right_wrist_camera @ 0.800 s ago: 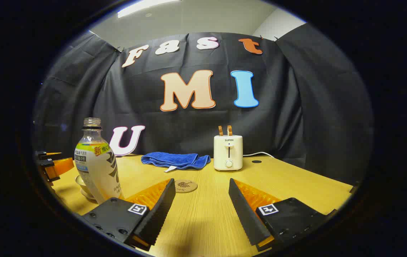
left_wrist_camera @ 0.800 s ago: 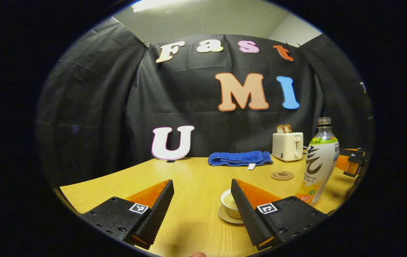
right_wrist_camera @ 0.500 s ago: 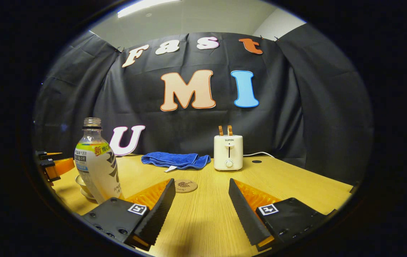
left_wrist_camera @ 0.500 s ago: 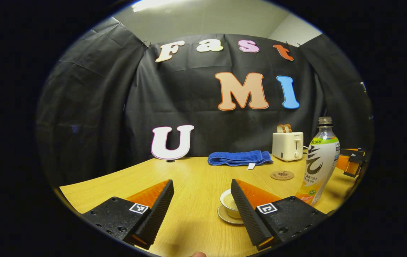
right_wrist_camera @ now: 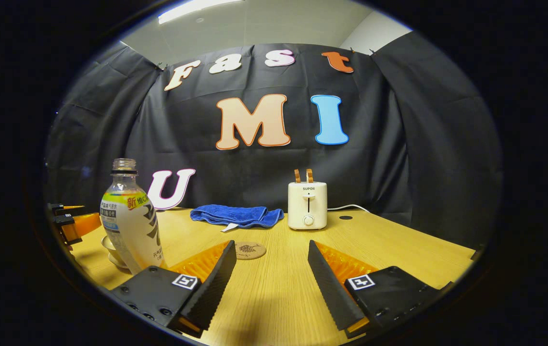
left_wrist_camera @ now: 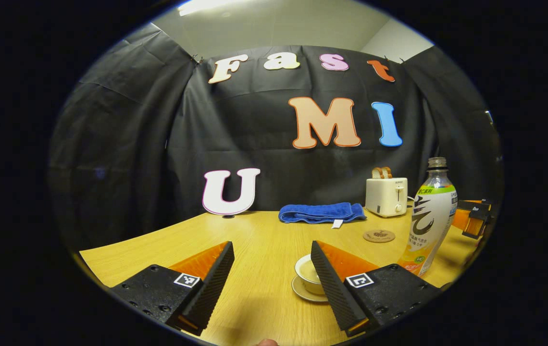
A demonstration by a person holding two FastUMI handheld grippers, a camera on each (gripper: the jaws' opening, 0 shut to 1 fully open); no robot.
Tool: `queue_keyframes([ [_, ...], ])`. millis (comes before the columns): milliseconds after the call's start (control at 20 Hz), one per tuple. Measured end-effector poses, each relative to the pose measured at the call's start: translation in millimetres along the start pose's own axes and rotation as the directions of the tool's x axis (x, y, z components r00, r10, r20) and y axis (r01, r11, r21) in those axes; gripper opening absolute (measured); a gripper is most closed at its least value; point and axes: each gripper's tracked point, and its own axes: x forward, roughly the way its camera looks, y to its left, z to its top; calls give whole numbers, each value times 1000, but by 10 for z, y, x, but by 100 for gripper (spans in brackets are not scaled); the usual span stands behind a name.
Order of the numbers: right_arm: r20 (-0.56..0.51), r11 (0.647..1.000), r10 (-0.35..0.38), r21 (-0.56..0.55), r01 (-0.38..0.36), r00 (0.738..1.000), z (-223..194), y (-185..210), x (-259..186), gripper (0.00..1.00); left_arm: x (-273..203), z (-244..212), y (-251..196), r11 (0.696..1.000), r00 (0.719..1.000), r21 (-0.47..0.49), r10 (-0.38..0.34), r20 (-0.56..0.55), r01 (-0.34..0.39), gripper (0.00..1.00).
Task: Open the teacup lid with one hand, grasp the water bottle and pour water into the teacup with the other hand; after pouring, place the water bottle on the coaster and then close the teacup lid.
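Wooden table (right_wrist_camera: 399, 245); toaster (right_wrist_camera: 307, 205) front reads "SUPOR".

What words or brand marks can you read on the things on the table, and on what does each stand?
"SUPOR": on the front of the toaster, in the right gripper view.
Water bottle label: print too small and curved to read.
Coaster: a dark motif, too small to read.
Teacup: no text visible.

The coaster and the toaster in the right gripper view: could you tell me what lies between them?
Nothing: bare table separates coaster from toaster.
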Motion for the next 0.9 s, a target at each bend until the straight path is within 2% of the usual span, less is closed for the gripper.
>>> queue_keyframes([
  [150,2,1000,-7,0,7,1000,6,-22,15,97,-17,63,-33,1000,999,-10,-21,40,21,94],
  [400,1,1000,-4,0,4,1000,-3,-1,16,96,51,-2,-426,989,990,-37,-143,-15,142,94],
  [600,3,1000,-4,0,4,1000,3,-3,20,96,178,-39,-583,982,981,-17,-187,-61,186,94],
  [900,4,1000,5,0,-5,1000,0,16,20,96,293,-155,-729,977,968,0,-209,-135,211,77],
])
